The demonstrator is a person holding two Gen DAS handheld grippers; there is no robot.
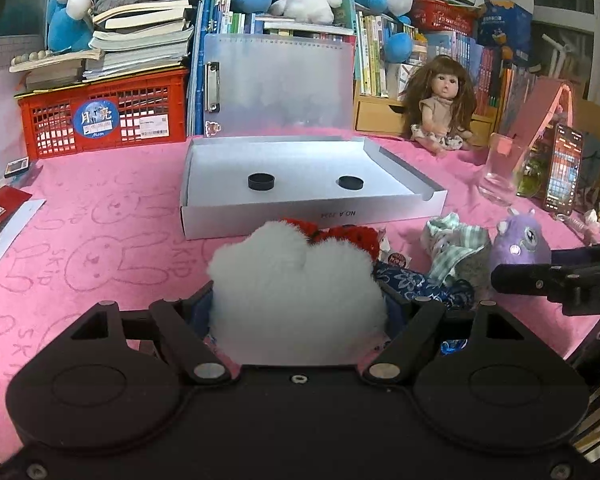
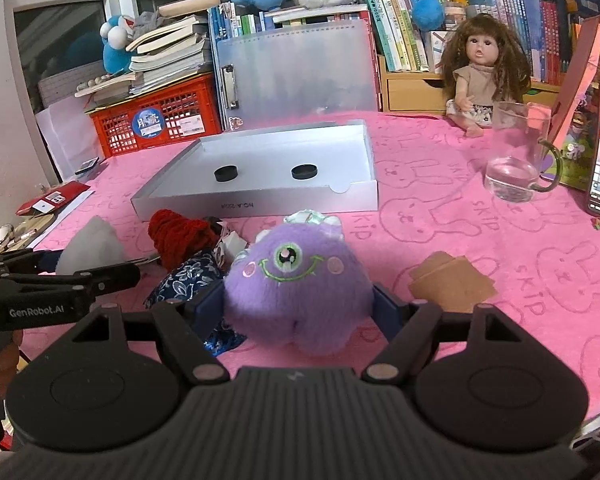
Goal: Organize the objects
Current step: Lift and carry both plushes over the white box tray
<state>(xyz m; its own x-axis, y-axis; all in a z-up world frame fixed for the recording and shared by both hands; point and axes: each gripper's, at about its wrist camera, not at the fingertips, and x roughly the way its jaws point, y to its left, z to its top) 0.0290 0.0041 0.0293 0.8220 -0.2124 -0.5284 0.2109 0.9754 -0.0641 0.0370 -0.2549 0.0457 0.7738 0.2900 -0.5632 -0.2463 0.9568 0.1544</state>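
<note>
The shallow white cardboard box [image 1: 312, 216] holds only two black discs, so sorting has barely begun: the left gripper [image 1: 298, 308] clasps a fluffy white plush [image 1: 296, 296] and the right gripper [image 2: 298, 308] clasps a purple one-eyed monster plush [image 2: 296, 292], both near the pile in front of the box.

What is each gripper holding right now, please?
Left gripper: closed on the white fluffy plush.
Right gripper: closed on the purple monster plush.
</note>
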